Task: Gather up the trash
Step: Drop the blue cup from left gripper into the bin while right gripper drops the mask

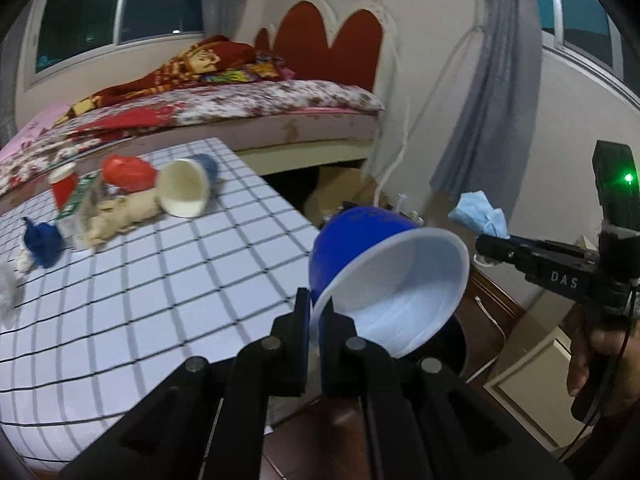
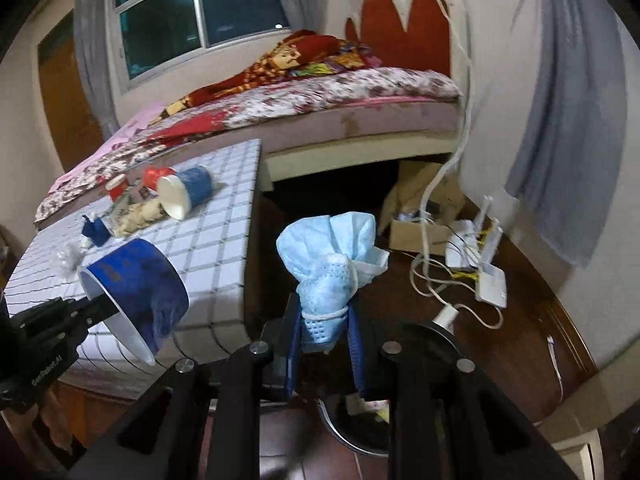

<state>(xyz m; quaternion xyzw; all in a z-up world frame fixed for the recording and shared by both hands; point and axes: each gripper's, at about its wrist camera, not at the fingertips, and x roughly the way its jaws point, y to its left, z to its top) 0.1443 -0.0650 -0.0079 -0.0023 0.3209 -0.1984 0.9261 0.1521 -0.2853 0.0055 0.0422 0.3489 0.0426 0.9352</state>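
At lower centre, the left gripper (image 1: 316,312) is pinching the rim of a blue cup (image 1: 384,276). The right gripper (image 2: 324,320) is clamping a crumpled blue face mask (image 2: 332,252) mid-frame, beside the checked table (image 2: 216,248).

On the table (image 1: 168,280) a tipped cup (image 1: 185,188) lies among scraps near its far edge, the bed (image 1: 224,108) stands behind, and the trash bin (image 2: 360,428) sits on the floor to the table's right.
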